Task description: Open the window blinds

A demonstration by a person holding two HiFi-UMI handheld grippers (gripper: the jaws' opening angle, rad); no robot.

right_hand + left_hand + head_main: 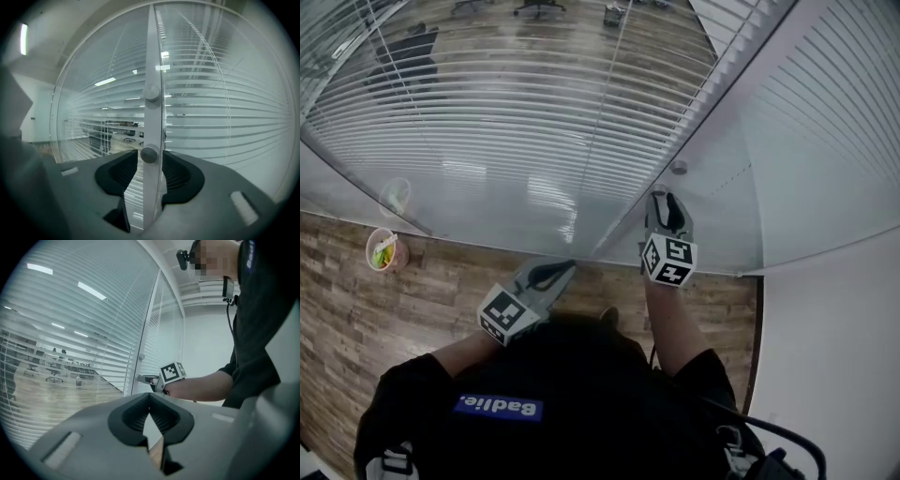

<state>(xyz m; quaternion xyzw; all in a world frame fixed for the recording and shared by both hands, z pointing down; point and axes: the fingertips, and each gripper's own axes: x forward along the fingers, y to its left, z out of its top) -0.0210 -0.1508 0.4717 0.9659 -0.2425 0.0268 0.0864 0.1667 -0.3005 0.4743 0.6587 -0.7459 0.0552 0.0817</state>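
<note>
Wood-plank floor meets a glass partition. The window blinds hang behind it from 10 to 2 o'clock. At 9 o'clock a paper cup stands on the floor, with something yellow and green inside, too small to name. The right gripper, toward 2 o'clock, has its jaws parted astride a round knob on the frame post — not pinching it. The left gripper, at 8 o'clock, is closed and empty.

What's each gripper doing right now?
Left gripper: closed, empty.
Right gripper: open, jaws either side of the lower knob, not clamped on it.
</note>
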